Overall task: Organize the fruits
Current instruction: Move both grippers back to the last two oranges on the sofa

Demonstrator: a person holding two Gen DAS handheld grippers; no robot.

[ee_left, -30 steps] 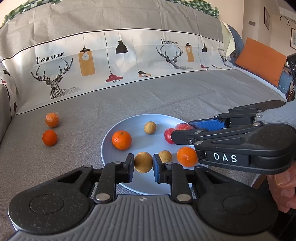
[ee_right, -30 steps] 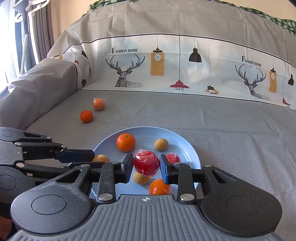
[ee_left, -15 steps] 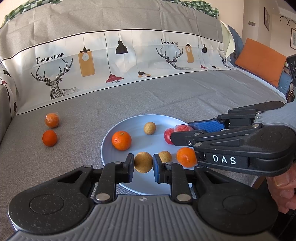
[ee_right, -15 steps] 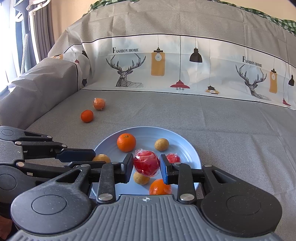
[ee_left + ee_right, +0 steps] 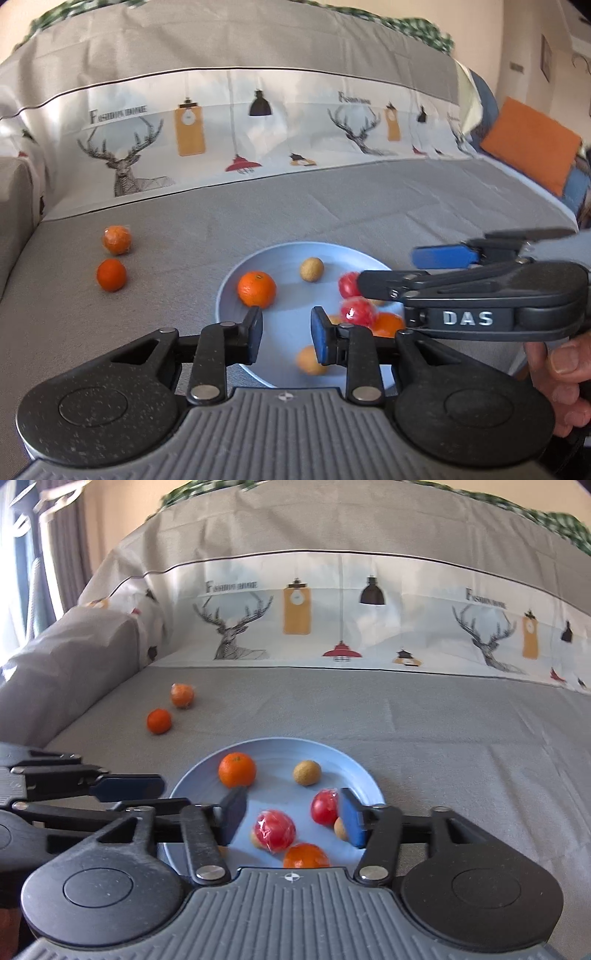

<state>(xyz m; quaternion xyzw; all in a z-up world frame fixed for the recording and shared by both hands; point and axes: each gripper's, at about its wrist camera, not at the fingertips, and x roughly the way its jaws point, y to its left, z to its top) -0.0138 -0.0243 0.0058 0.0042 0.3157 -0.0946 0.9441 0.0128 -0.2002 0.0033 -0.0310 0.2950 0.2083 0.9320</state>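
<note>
Both our jaws are opening, releasing a tan round fruit (image 5: 309,360) and a red plastic-wrapped fruit (image 5: 274,830) onto the light-blue round plate (image 5: 273,746); left gripper (image 5: 286,334) and right gripper (image 5: 291,818) now stand apart, empty. Two orange tangerines (image 5: 159,720) remain on the sofa seat's far left.

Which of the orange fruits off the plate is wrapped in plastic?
The farther one, nearest the sofa back; it looks shiny and crinkled, while the nearer orange is bare.
</note>
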